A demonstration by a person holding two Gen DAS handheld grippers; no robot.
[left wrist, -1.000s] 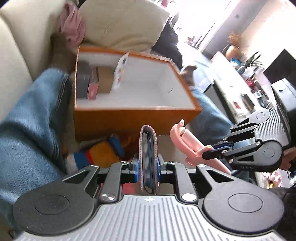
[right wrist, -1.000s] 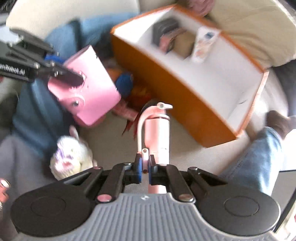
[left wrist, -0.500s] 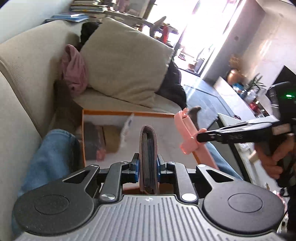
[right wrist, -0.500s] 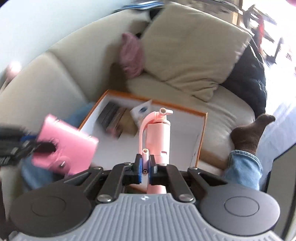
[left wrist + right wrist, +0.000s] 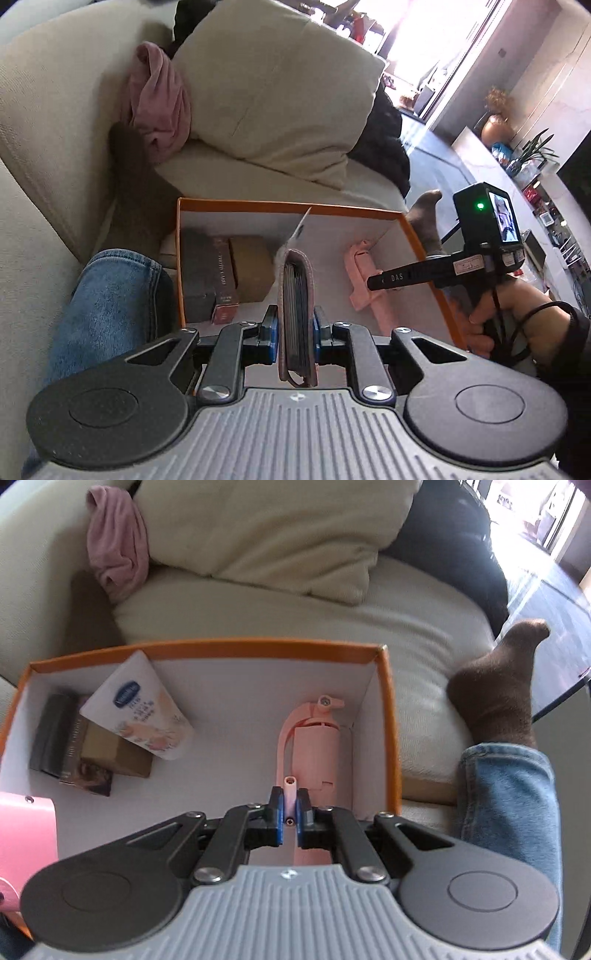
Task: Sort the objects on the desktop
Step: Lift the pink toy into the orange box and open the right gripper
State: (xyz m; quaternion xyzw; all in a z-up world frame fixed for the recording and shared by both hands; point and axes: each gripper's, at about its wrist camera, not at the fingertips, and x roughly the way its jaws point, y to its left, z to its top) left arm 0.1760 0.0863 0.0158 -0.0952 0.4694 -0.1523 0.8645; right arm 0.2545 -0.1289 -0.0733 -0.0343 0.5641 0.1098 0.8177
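An orange box (image 5: 288,205) with a white inside sits on the sofa seat. My left gripper (image 5: 294,325) is shut on a pink wallet (image 5: 295,295), held edge-on over the box's near side. My right gripper (image 5: 290,805) is shut on the thin handle of a pink plastic tool (image 5: 317,746), which hangs low inside the box beside its right wall (image 5: 391,720). I cannot tell whether the tool touches the floor. In the left wrist view the right gripper (image 5: 373,282) reaches in from the right with the tool (image 5: 360,273). The wallet (image 5: 26,830) shows at the left edge of the right wrist view.
A white cream tube (image 5: 140,709) leans on dark and brown small boxes (image 5: 59,734) at the orange box's left end. A cream cushion (image 5: 280,92), a pink cloth (image 5: 159,99), a person's jeans leg (image 5: 110,295) and a socked foot (image 5: 498,686) surround the box.
Both grippers swung from the sofa's clutter to above the orange box. The right one rolled and sank, taking the pink tool down inside at the right wall. The wallet stays gripped.
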